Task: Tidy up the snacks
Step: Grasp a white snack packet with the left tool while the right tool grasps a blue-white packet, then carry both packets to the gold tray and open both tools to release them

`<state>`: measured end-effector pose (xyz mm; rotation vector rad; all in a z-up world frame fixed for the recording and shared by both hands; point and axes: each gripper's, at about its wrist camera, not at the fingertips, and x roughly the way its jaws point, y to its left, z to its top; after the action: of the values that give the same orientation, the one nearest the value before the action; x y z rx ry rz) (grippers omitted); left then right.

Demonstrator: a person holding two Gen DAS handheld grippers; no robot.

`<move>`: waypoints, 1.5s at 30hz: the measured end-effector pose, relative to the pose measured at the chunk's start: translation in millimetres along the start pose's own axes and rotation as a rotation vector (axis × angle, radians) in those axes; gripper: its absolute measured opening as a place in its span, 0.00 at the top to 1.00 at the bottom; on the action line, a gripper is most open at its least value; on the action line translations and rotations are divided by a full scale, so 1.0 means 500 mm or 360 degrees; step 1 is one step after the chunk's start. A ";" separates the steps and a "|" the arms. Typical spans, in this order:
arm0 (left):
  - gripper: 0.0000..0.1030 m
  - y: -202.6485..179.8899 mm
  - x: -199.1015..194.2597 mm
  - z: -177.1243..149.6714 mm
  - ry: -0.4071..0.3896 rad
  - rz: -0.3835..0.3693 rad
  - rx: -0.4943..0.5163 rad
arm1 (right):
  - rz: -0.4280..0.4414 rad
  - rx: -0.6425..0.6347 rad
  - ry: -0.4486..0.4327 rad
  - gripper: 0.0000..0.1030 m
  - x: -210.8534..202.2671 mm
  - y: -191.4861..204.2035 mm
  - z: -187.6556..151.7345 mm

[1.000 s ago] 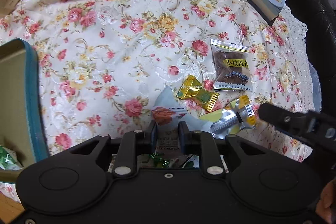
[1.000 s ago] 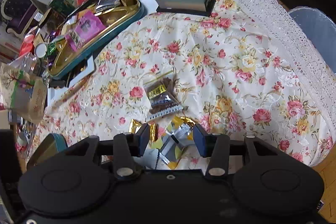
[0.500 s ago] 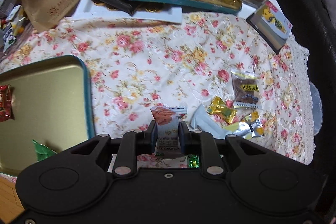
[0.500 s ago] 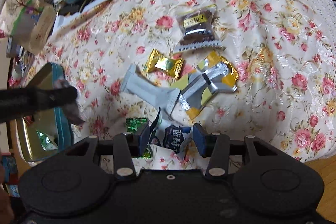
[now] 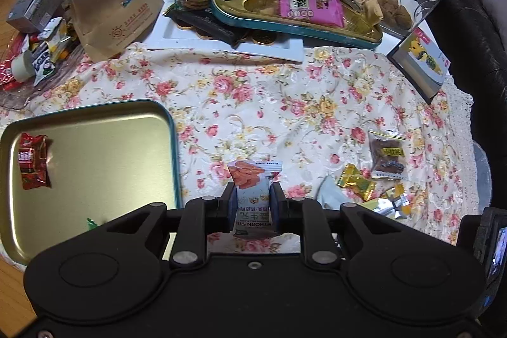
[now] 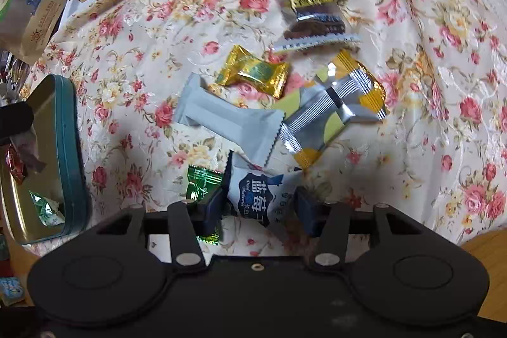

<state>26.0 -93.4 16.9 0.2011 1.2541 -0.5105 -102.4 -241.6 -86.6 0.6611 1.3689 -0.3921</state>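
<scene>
gold tray (image 5: 95,122), two snacks inside

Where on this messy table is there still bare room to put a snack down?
Most of the gold tray floor is bare, beside the red packet. The floral cloth between that tray and the brown-snack packet is free too. The far edge and the snack pile are crowded.

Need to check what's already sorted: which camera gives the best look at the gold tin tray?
Left wrist view. The gold tin tray shows nearly whole, with a red snack packet inside. The right wrist view catches only its near edge at the frame's left, steeply foreshortened.
</scene>
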 end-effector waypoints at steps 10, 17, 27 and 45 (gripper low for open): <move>0.73 -0.009 -0.016 -0.012 -0.0089 0.0098 0.0126 | -0.0050 -0.0005 -0.0041 0.47 0.006 0.018 0.006; 0.73 0.000 -0.020 -0.011 -0.0084 0.0095 0.0113 | 0.0033 -0.0048 -0.0034 0.62 -0.002 0.018 0.004; 0.73 0.029 -0.026 -0.004 -0.0090 0.0097 0.0047 | 0.0147 -0.0002 -0.0099 0.74 -0.045 0.017 0.020; 0.73 0.050 -0.025 -0.002 -0.0059 0.0078 0.0011 | -0.0095 -0.0104 -0.0191 0.58 0.019 0.066 0.007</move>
<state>33.9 -68.0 25.1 0.2272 1.2087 -0.4745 -77.7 -217.6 -89.0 0.5355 1.2838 -0.4267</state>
